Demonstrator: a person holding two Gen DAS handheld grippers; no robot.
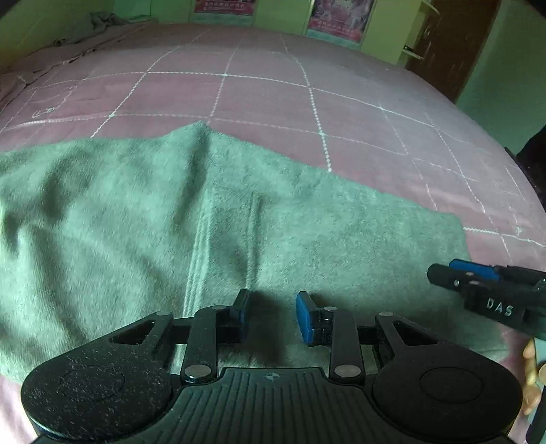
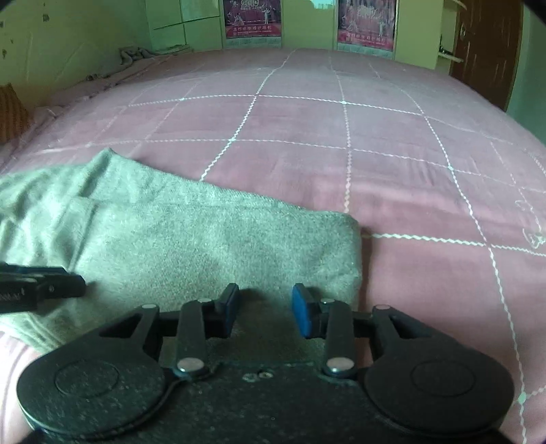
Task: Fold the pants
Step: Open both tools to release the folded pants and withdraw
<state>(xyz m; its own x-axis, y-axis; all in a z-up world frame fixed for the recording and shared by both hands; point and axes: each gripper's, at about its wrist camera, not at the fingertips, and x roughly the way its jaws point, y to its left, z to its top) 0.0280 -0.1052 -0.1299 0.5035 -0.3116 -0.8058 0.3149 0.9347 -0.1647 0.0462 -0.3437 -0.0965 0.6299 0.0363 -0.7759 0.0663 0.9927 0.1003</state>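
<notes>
The grey-green pants lie flat on the pink quilted bed, with a seam running down their middle. My left gripper is open and empty, just above the near part of the cloth. My right gripper is open and empty over the right end of the pants, close to their folded right edge. The right gripper also shows at the right side of the left wrist view, and the tip of the left gripper shows at the left of the right wrist view.
The bed stretches far ahead with white stitched squares. A crumpled cloth lies at its far left corner. Green walls with posters stand behind, and a dark wooden door is at the far right.
</notes>
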